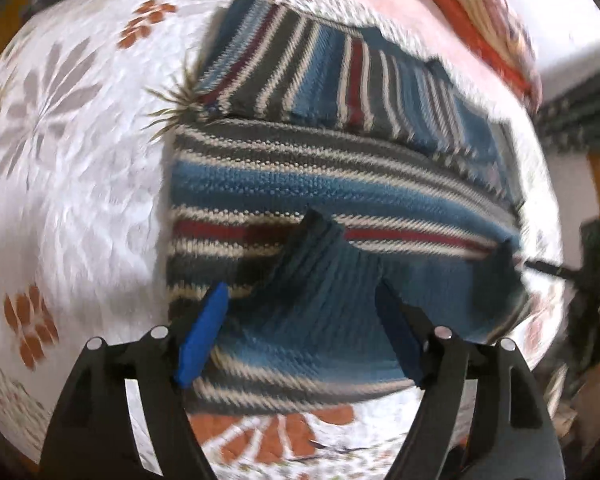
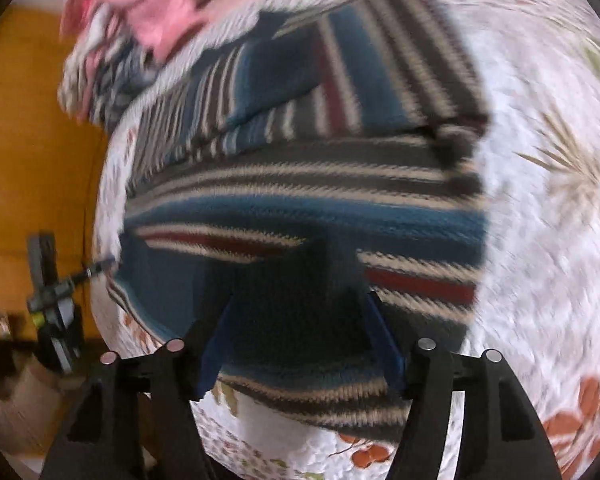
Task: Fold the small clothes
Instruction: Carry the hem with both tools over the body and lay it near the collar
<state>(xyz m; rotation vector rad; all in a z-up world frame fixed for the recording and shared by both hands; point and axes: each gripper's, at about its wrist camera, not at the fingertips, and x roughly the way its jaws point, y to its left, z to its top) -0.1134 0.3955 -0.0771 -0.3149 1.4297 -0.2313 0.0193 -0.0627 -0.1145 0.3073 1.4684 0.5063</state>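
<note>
A small knit sweater (image 1: 300,184) striped in blue, grey, white and red lies on a white floral quilt (image 1: 80,184). Its upper part is folded across, so the stripes there run the other way. A ridge of dark blue knit (image 1: 320,248) stands up between the fingers of my left gripper (image 1: 300,332), which is open, its blue pads (image 1: 204,336) wide apart over the near hem. The right wrist view shows the same sweater (image 2: 308,200), blurred. My right gripper (image 2: 300,340) is open too, with dark blue knit (image 2: 292,304) lying between its fingers.
Pink and orange-red cloths (image 1: 480,20) are heaped past the sweater's far edge, and a pink cloth (image 2: 160,4) shows at the top left in the right wrist view. A dark stand-like device (image 2: 50,292) sits beyond the bed's edge, by a yellow wall (image 2: 32,140).
</note>
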